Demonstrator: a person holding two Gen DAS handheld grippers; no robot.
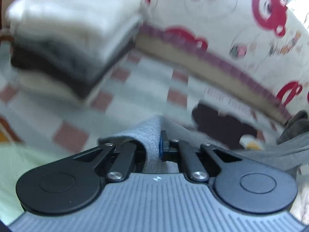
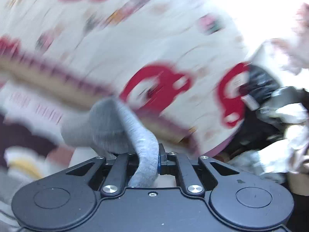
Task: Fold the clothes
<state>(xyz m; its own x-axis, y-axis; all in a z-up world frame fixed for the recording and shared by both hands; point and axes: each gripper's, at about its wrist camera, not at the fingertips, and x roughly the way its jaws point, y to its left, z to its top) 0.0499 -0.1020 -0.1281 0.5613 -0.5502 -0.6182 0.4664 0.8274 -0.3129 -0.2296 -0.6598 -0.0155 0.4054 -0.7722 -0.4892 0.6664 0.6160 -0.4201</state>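
My left gripper (image 1: pixel 153 145) is shut on a fold of grey fleecy cloth (image 1: pixel 148 131), which bulges up between its fingers and trails off to the right edge. In the right wrist view, my right gripper (image 2: pixel 148 158) is shut on a thick roll of the same grey cloth (image 2: pixel 115 127), which humps up to the left ahead of the fingers. Both views are blurred by motion. A stack of folded clothes (image 1: pixel 73 38), white on top and dark below, lies at the upper left of the left wrist view.
A white bedspread with red cartoon prints (image 1: pixel 222 19) and a purple-and-tan border (image 1: pixel 202 61) fills the background. Below it is a checked sheet (image 1: pixel 135 89). A dark garment (image 1: pixel 222 123) lies to the right. Crumpled pale clothes (image 2: pixel 285 139) are piled at the far right.
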